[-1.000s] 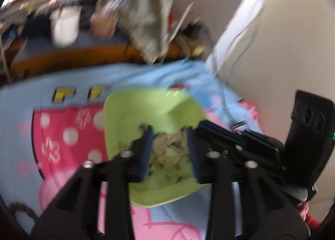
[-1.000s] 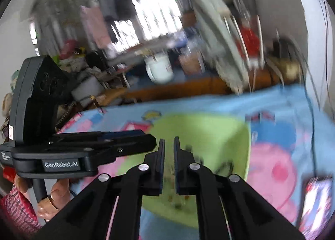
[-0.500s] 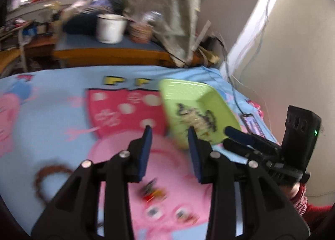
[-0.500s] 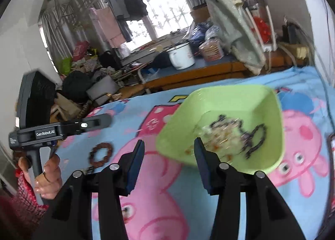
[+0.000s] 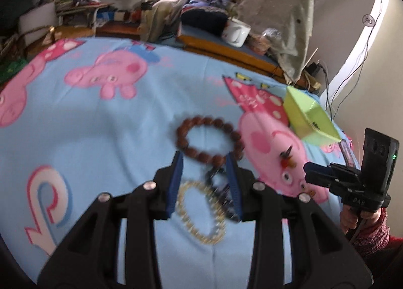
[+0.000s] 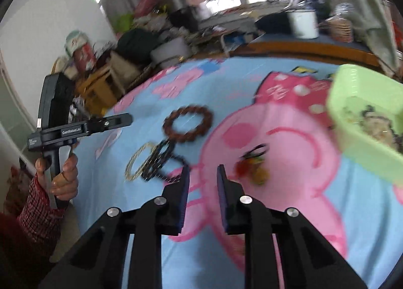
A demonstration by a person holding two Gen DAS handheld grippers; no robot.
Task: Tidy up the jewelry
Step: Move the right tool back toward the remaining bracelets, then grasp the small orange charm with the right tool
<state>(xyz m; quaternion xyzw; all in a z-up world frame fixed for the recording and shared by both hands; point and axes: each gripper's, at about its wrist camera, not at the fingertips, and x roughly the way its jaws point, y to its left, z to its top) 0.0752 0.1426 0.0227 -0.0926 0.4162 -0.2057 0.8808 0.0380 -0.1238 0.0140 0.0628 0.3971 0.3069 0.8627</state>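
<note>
A brown bead bracelet (image 5: 209, 139) (image 6: 187, 122), a gold chain bracelet (image 5: 201, 213) (image 6: 137, 161) and a black bead piece (image 5: 221, 188) (image 6: 161, 160) lie on the blue cartoon sheet. My left gripper (image 5: 204, 164) is open and empty just above them. A small red and orange piece (image 6: 252, 165) (image 5: 287, 159) lies on the pink pig. My right gripper (image 6: 203, 178) is open and empty beside it. A green tray (image 6: 365, 117) (image 5: 309, 117) holding several jewelry pieces sits at the right.
The blue sheet (image 5: 88, 125) covers the bed. A phone (image 5: 346, 152) lies past the tray. A white mug (image 5: 236, 31) and cluttered shelves stand beyond the far edge. A wall (image 5: 372, 74) is on the right.
Both grippers swung left, away from the green tray, to the loose bracelets. The right gripper went from shut to open. The left stayed open.
</note>
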